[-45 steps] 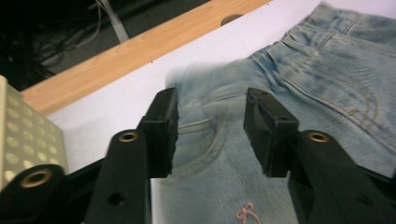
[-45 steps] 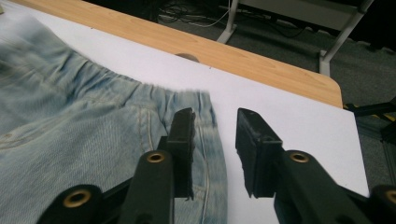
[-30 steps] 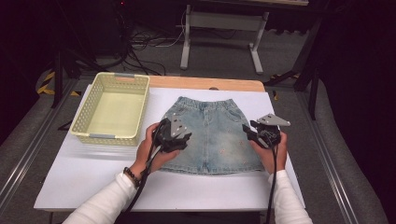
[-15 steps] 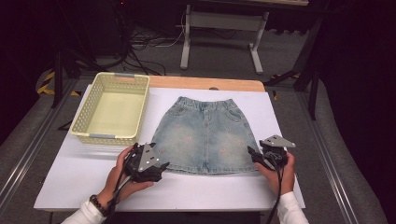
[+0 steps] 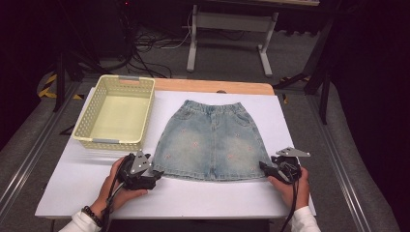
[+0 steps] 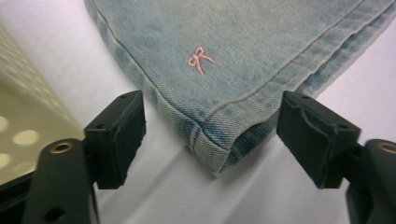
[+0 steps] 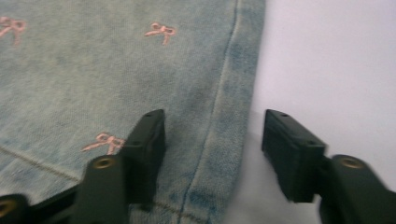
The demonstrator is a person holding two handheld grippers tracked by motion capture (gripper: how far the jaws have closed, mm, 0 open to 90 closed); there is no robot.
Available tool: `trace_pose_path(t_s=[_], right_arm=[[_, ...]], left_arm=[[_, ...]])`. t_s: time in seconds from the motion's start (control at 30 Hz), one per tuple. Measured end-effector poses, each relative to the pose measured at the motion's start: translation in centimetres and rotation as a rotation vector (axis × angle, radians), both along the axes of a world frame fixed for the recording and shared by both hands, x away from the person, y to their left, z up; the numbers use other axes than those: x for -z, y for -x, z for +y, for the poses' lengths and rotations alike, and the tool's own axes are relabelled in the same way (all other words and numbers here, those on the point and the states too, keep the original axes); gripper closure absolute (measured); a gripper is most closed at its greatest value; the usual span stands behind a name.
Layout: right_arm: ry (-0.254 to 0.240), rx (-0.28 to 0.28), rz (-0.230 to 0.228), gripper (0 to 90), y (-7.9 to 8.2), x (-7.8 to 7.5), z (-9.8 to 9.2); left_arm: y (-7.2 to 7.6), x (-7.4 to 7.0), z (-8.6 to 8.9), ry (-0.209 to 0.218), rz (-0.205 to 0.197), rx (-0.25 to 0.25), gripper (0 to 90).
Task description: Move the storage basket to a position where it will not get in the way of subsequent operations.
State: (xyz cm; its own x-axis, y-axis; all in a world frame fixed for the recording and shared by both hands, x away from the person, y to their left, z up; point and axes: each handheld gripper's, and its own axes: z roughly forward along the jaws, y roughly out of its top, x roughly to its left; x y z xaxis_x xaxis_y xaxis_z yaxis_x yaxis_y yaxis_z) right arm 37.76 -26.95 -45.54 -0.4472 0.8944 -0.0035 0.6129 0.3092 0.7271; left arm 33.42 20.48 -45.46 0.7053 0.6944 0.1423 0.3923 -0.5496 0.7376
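Nearest the person, the left claw [image 5: 153, 172] lay low on the white-covered surface [image 5: 208, 195] at the bottom left corner of the faded light-blue denim skirt with small pink embroidered bows [image 5: 211, 141]. In the left gripper view its two black jaws stood wide on either side of that folded hem corner [image 6: 219, 149], pads clear of the cloth; they had just closed a little, with the corner between them but not pinched. The right claw [image 5: 263, 167] sat at the skirt's bottom right corner. In the right gripper view its jaws were partly open, one over the denim and one over the bare white cover, straddling the side seam [image 7: 219, 140] without pressing on it; they too had just narrowed slightly.

A band of open surface ran along the near edge between both hands, and more lay bare to the right of the skirt up to the surface's right edge.

The skirt lay flat in the middle of the surface, waistband away from the person. Just beside its left side stood a pale yellow perforated plastic basket [image 5: 87, 126], near the left claw but apart from it.

Beyond the far wooden edge [image 5: 212, 87], dark cables [image 5: 145, 43] and a grey metal stand [image 5: 232, 36] occupied the floor.
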Motion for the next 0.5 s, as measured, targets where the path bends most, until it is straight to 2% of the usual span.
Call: trace_pose_path(t_s=[0.13,0.2,0.3,0.37,0.5], right_arm=[[-0.014,-0.055,0.017,68.4,0.33,-0.21,0.14],[-0.034,-0.067,0.032,75.9,0.38,-0.26,0.07],[-0.042,-0.073,0.042,80.5,0.38,-0.33,-0.03],[-0.027,-0.072,0.039,81.6,0.48,-0.43,0.06],[-0.010,-0.066,0.012,82.5,0.85,-0.93,0.19]], left_arm=[[-0.52,0.51,-0.13,0.025,0.066,0.005,34.7],[-0.69,0.68,-0.06,0.043,0.082,0.015,38.0],[-0.94,0.69,0.09,0.070,0.110,0.026,45.5],[-0.99,0.68,0.13,0.075,0.118,0.034,51.0],[-1.02,0.54,0.01,0.078,0.128,0.052,68.0]])
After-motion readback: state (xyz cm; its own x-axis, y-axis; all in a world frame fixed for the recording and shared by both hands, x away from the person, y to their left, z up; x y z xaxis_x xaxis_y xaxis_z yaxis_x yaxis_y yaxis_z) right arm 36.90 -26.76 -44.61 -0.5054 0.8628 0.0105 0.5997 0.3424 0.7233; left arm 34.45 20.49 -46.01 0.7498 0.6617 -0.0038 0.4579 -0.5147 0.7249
